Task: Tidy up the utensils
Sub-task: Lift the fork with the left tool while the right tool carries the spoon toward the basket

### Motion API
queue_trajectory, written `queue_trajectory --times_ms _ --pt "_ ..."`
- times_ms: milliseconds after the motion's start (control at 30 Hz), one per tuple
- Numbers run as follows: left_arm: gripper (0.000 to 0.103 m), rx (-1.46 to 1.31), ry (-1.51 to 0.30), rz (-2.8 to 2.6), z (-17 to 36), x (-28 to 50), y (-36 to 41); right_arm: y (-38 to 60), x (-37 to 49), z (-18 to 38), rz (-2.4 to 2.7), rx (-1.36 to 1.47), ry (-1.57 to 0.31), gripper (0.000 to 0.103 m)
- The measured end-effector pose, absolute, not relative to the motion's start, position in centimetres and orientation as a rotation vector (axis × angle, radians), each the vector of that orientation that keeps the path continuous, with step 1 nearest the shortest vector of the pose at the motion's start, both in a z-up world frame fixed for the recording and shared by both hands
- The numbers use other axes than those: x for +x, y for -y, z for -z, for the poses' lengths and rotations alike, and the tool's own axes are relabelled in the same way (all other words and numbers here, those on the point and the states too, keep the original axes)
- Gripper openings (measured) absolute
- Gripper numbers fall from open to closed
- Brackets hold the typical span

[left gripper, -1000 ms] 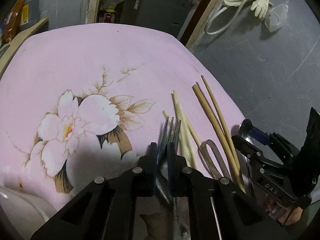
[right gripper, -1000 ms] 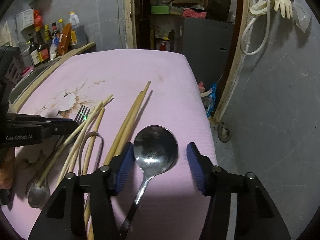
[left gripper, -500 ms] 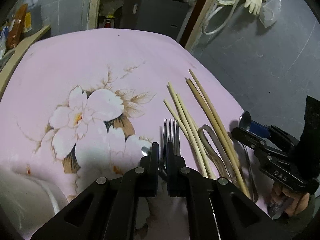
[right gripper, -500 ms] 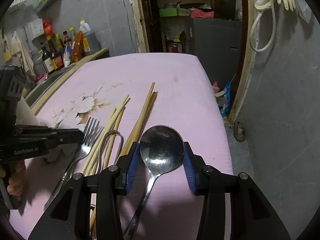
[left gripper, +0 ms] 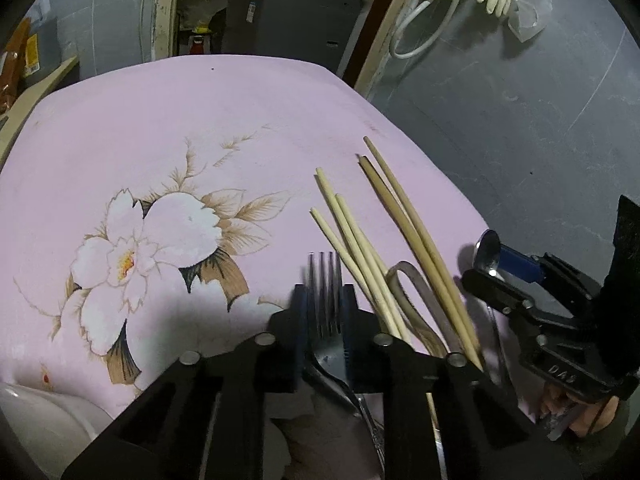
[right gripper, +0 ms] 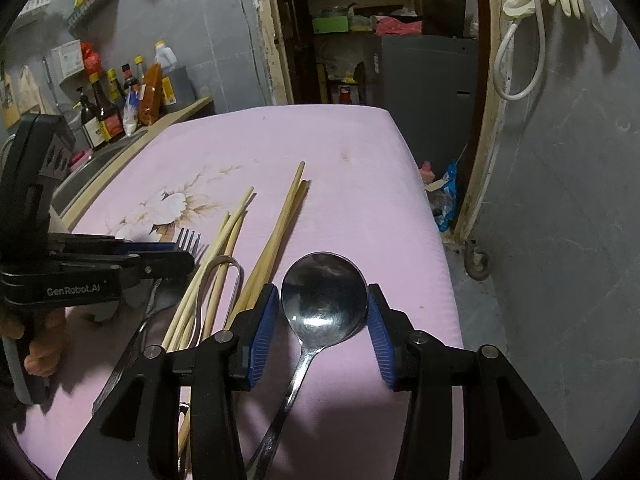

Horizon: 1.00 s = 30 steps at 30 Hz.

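Your left gripper (left gripper: 324, 300) is clenched on the fork (left gripper: 325, 276), whose tines stick out past the pads just left of the chopsticks (left gripper: 360, 248) on the pink flowered worktop (left gripper: 200, 120). Right of the chopsticks, past a pale loop-shaped utensil (right gripper: 224, 280) lying among them, the spoon (right gripper: 324, 300) rests with its bowl between the blue pads of your right gripper (right gripper: 324, 320). That gripper's jaws are opening around the bowl; a sliver of gap shows on each side, so it is released, not pressing.
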<state>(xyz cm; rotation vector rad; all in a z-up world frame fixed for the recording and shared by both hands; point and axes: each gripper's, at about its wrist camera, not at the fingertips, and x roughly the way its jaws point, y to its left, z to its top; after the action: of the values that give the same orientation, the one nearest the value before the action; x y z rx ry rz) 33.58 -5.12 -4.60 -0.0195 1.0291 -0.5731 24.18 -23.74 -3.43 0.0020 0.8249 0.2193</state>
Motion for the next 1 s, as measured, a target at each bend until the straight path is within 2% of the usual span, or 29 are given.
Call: queue_trajectory --times_ms 100,233,267,433,700,1000 --pt "0.007 -0.022 -1.023 0.576 4.4 33.1 5.1 23.4 24.2 3.6 -0.205 -0.024 -0.830 0.046" --pt "0.000 -0.018 -0.979 0.553 3.8 32.1 4.9 22.9 24.4 3.8 -0.182 -0.053 -0.839 0.045" --pt "0.000 -0.013 -0.966 0.546 3.6 31.8 4.9 22.9 24.3 3.8 -0.179 -0.057 -0.837 0.040" --pt "0.000 0.025 -0.856 0.498 2.4 29.6 5.1 23.6 23.8 3.3 -0.191 -0.019 -0.805 0.040" --pt "0.000 0.103 -0.521 0.367 -1.3 23.5 5.0 21.9 18.5 0.1 -0.157 -0.121 -0.504 0.039" --pt "0.000 0.075 -0.261 0.268 -3.6 19.4 3.8 20.7 14.9 -2.7 -0.082 -0.173 -0.257 0.039"
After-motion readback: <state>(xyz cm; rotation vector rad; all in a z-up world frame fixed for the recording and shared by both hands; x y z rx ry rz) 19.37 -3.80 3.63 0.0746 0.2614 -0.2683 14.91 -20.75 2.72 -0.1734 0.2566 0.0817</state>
